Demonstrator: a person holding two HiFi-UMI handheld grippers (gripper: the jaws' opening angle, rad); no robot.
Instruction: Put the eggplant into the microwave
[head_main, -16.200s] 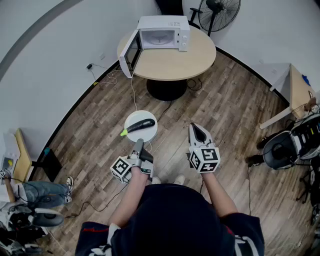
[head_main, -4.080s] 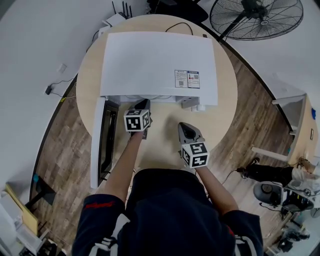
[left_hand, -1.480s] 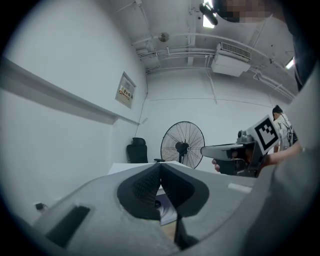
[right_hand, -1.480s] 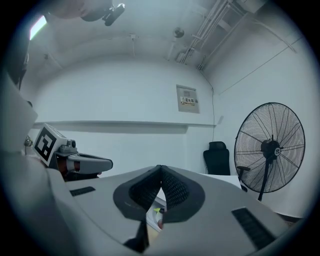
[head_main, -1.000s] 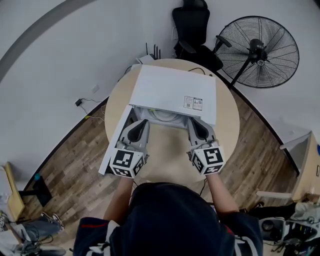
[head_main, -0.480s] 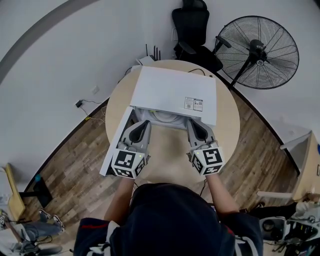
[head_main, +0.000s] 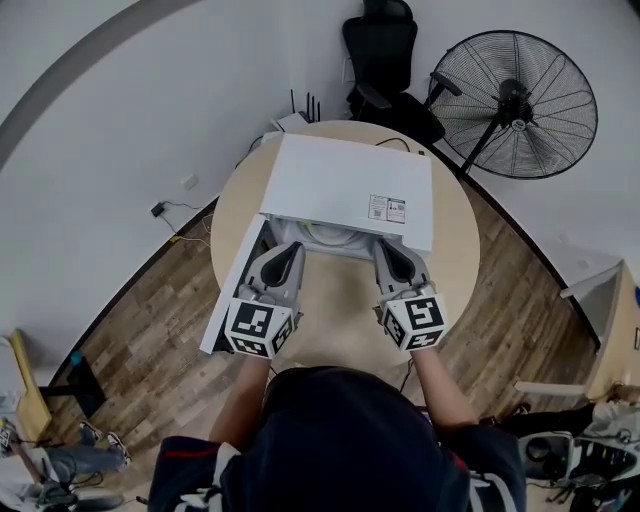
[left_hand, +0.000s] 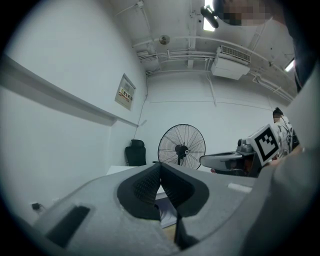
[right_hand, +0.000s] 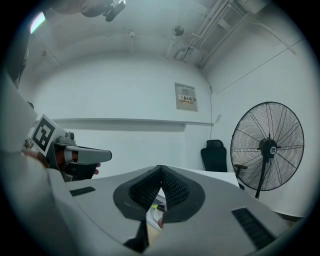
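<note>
Jaws of the left gripper (head_main: 288, 248) and right gripper (head_main: 385, 246) are shut tight, and nothing is held. A bit of the eggplant (right_hand: 157, 207) is seen on the plate (head_main: 328, 232) inside the open microwave (head_main: 340, 185). It is judged light, smooth and slippery, and is best held round its fat middle.

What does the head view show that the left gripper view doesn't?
Only the head view: the open microwave door and the wood floor. Only the left gripper view: a wall sign and a ceiling air unit. Both: the fan, the chair, the left gripper and the right gripper.
</note>
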